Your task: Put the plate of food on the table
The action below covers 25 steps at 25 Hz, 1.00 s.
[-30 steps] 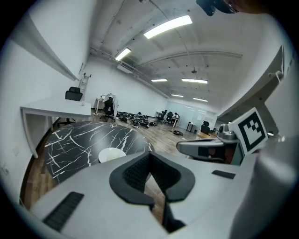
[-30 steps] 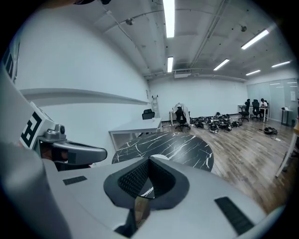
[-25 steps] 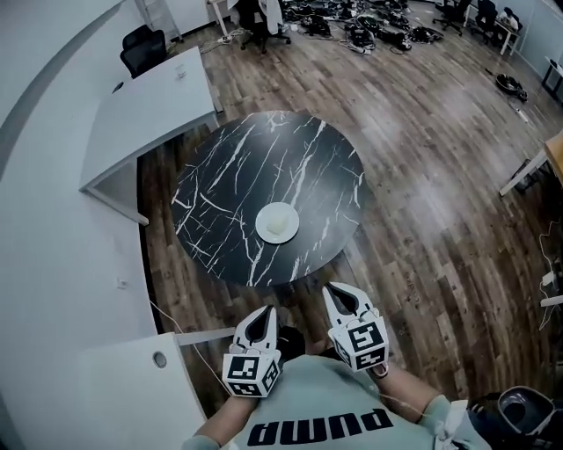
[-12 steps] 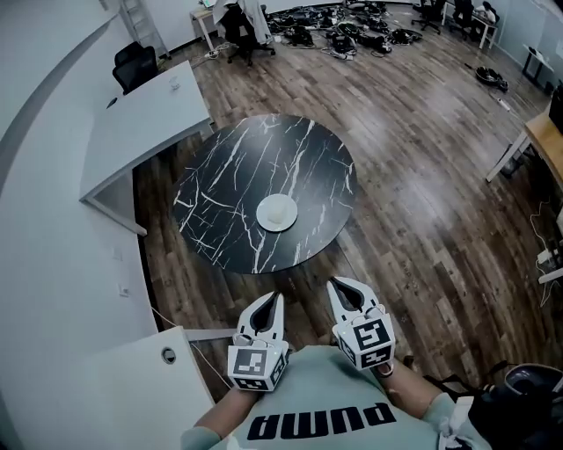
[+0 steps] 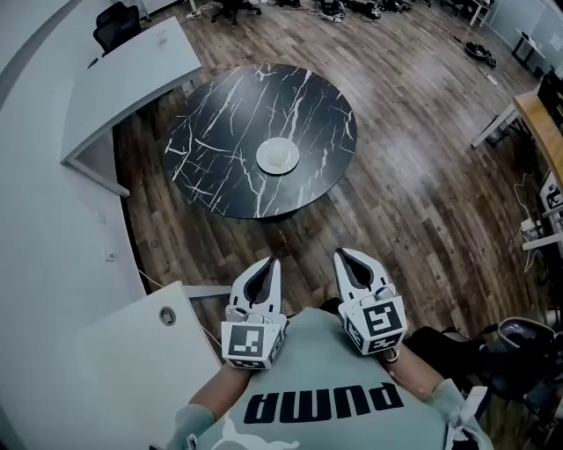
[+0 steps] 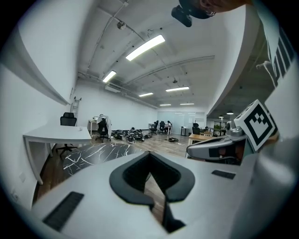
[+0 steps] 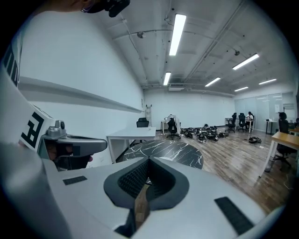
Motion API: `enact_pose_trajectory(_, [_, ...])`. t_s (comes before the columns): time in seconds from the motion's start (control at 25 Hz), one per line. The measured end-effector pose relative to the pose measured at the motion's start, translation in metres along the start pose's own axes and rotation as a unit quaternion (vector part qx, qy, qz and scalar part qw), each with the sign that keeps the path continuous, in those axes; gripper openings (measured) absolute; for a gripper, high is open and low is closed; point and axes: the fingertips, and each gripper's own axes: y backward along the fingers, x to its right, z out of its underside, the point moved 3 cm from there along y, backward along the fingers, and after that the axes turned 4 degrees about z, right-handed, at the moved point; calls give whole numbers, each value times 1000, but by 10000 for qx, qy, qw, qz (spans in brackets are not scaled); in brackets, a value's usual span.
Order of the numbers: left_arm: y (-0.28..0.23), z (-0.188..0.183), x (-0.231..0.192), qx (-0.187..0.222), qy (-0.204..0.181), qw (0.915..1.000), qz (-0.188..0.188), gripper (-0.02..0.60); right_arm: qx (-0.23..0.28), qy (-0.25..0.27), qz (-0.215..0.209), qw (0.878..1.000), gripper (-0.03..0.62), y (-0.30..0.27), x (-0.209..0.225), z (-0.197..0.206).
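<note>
A white plate of pale food [image 5: 278, 156] rests near the middle of a round black marble table [image 5: 220, 167]. Both grippers hover over the wooden floor close to the person's chest, well short of the table's near edge. My left gripper [image 5: 268, 264] is shut with nothing in it, and so is my right gripper [image 5: 344, 256]. In the left gripper view the jaws [image 6: 150, 157] meet in front of the table [image 6: 96, 153]. From the right gripper view [image 7: 148, 162] the table top [image 7: 170, 151] lies ahead. The plate cannot be made out in either gripper view.
A white desk [image 5: 132, 75] with a black office chair [image 5: 114, 22] stands left of the table. A white cabinet top [image 5: 123, 369] is at my lower left. A wooden desk [image 5: 541, 123] is at the right, and cables [image 5: 339, 7] lie far back on the floor.
The table and plate have shifted upward and farther off in the head view. Both grippers stay shut and empty, side by side near the chest.
</note>
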Motion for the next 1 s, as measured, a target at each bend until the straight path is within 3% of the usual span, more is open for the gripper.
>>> enact_pose_trajectory(0.2, [15, 12, -1, -24, -24, 10000, 58, 6, -13, 93, 13, 10000, 8, 9, -21, 8])
enact_pose_trajectory(0.44, [26, 16, -9, 9, 34, 9999, -161, 6, 0, 181, -51, 9998, 8, 10, -30, 8])
enact_pose_trajectory(1.0, [4, 6, -3, 74, -88, 9995, -309, 6, 151, 179, -120, 9997, 8, 2, -7, -2])
